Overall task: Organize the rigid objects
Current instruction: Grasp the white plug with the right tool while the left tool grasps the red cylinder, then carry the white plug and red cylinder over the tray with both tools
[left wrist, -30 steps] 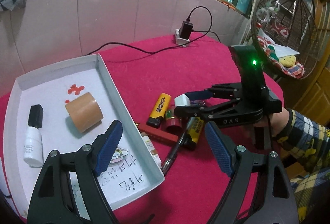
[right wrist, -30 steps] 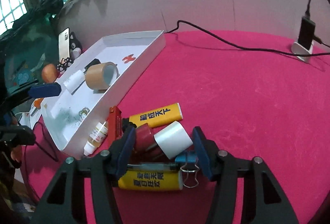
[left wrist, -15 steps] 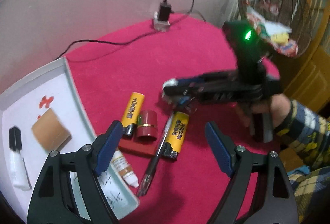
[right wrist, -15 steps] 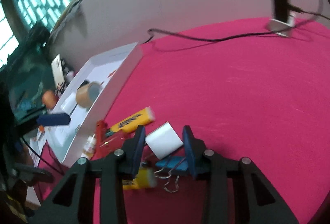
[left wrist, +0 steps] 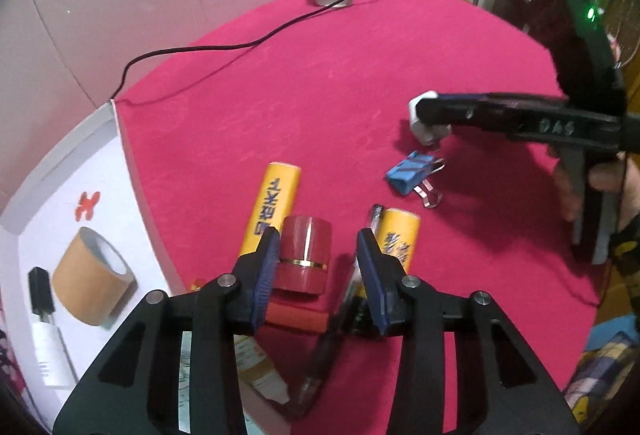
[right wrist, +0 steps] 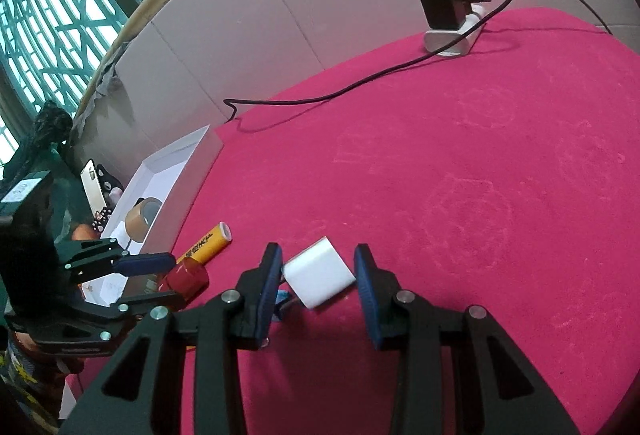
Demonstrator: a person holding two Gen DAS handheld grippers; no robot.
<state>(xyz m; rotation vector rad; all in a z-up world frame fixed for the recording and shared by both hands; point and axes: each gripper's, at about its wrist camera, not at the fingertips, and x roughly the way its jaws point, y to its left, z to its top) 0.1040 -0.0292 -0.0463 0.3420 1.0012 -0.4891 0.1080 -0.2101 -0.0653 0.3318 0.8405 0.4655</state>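
- White block [right wrist: 320, 278] carried clear of the tabletop [right wrist: 460, 175] between right gripper [right wrist: 318, 285] jaws; clamped across its flat sides, left pad touching, right pad contact hard to confirm.
- Probably light, hard plastic, smooth and a bit slippery; rounded corners, flat faces. Best taken across two opposite flat faces, as here.
- Red cap [left wrist: 305, 255] lying on its side between left gripper [left wrist: 318, 275] jaws; jaws spread, one pad either side, not yet pinching. Glossy cylinder with a thin gold band; likely stiff, light, apt to roll. Grip across the round body, square to the axis.
- Yellow lighter [left wrist: 274, 207] just left of the cap, a second yellow lighter [left wrist: 394, 241] to its right; smooth printed tubes.
- Pen [left wrist: 340, 315] running under the right pad, dark and slim.
- Blue clip [left wrist: 412, 177] alone on the cloth, metal wire handles folded out; springy, awkward edges.
- Tray [left wrist: 132, 163] at the left tabletop edge, white card walls; holding tape roll [left wrist: 92, 279] and small bottle [left wrist: 44, 319] with black cap.
- Tabletop cover: magenta felt-like cloth, good friction.
- Charger [right wrist: 440, 1] and cable far back, well apart.
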